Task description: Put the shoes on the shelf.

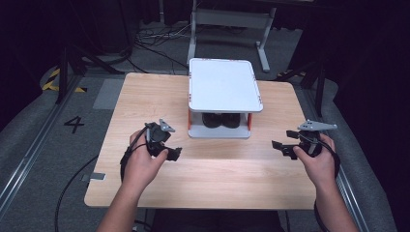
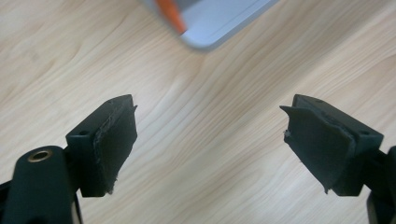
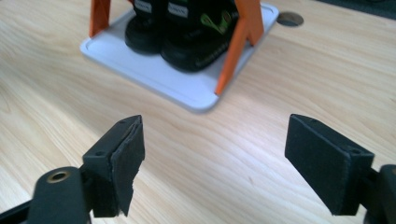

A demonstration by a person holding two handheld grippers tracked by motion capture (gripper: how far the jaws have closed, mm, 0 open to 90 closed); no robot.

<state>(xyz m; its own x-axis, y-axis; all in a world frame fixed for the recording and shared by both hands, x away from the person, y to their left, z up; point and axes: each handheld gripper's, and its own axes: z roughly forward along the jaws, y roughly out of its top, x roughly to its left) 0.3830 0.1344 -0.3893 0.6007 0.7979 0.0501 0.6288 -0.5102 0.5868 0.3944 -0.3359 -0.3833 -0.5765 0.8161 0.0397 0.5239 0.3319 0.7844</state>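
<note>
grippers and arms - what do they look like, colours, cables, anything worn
Both are black two-jaw tools. The left gripper and the right gripper each carry a grey three-cornered plate on top and trail a black cable. In the gripper views the jaws are blocky, faced with flat dark pads worn ragged at the edges, with a brass-ringed hole near the base. The forearms show no sleeves.

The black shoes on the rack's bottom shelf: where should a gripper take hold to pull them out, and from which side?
Probably by the heel ends of the black shoes, coming level from the person's side of the white rack. The heels face that open front; orange posts flank them and the top shelf blocks any reach from above. Both the left gripper and the right gripper are open and empty.
</note>
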